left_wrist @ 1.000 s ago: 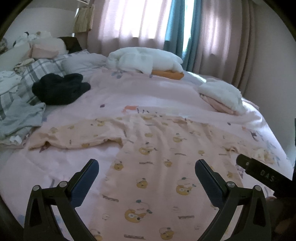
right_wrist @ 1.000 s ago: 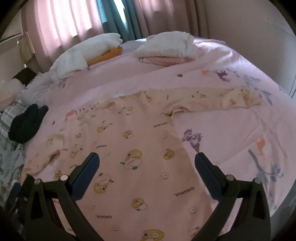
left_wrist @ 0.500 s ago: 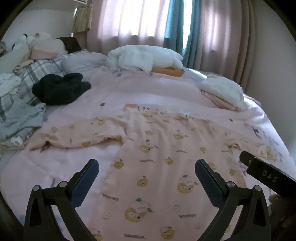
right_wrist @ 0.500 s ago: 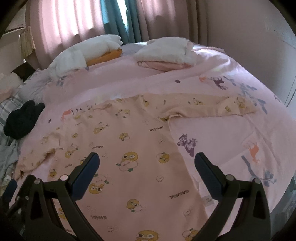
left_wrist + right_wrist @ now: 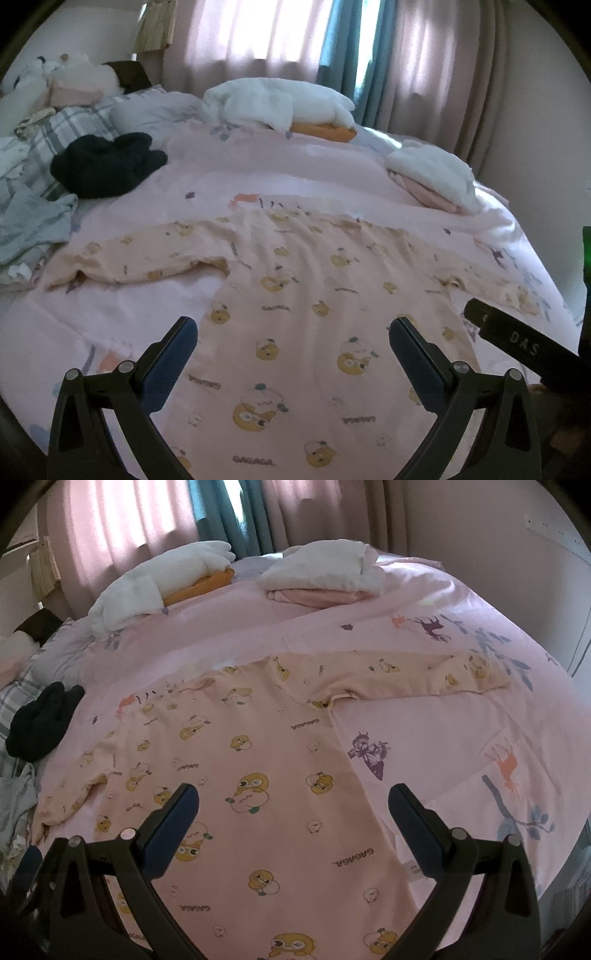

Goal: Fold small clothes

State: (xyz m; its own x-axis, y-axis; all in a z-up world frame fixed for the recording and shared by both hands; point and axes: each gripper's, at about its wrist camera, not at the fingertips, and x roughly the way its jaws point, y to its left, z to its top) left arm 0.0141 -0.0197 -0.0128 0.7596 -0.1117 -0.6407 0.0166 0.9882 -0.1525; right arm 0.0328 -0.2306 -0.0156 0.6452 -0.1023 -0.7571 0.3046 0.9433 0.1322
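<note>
Shirt [image 5: 317, 295] hem cut off by the bottom edge in both wrist views, partly covered by gripper frames. Right cuff [image 5: 517, 295] partly hidden behind the dark bar [image 5: 517, 343] in the left view. Orange cloth [image 5: 207, 583] mostly buried under the white pile [image 5: 155, 579]. Pink cloth [image 5: 317, 596] largely covered by white towels [image 5: 325, 568]. Clutter [image 5: 55, 77] at far left too blurred to identify.
</note>
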